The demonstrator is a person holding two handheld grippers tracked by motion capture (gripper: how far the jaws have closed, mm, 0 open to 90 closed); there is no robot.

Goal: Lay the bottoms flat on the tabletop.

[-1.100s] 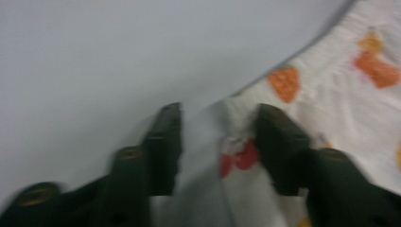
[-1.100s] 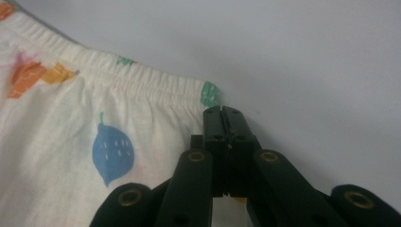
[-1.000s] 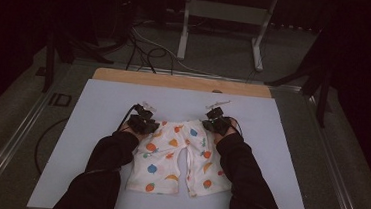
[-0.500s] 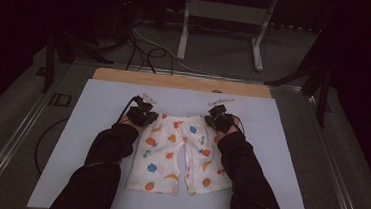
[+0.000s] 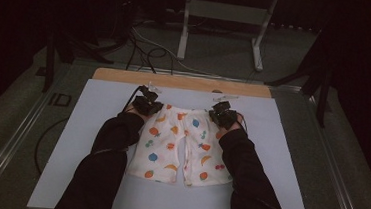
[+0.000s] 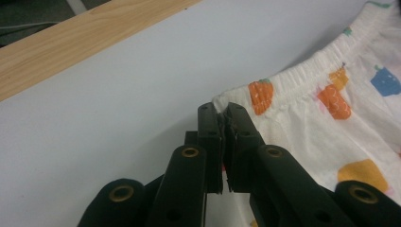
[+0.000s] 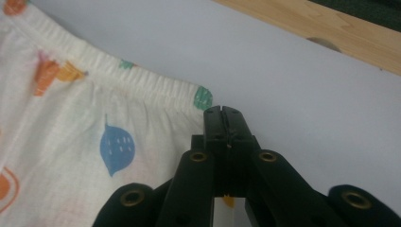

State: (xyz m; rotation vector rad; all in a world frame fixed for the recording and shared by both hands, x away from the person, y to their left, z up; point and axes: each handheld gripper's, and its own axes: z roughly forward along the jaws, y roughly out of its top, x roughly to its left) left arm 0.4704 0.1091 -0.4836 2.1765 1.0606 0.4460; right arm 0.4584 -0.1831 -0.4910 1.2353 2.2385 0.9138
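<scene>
Ana: Looking at the big white counter (image 5: 85, 142), I see little shorts (image 5: 180, 149) lying flat in the middle of it. They have fruit pictures all over.

Ben: Which way do they lie?

Ana: The stretchy top edge is on the far side, near the wood strip (image 5: 180, 82). The two legs point back at the person.

Ben: What are the hands doing?

Ana: Each one holds a claw at a top corner. The left claw (image 6: 224, 109) has just squeezed tight on the left corner of the stretchy edge. You can see cloth pinched between its black jaws.

Ben: And the other one?

Ana: The right claw (image 7: 222, 111) is pressed tight too, right at the right corner by a green fruit. I think it pinches the cloth, but the jaws hide the bit in between.

Ben: So what is done?

Ana: Both top corners are grabbed, I think. The shorts are smooth and spread out.

Ben: What is left?

Ana: Nothing is folded yet. My guess is the top edge gets lifted and folded toward the legs next.
</scene>
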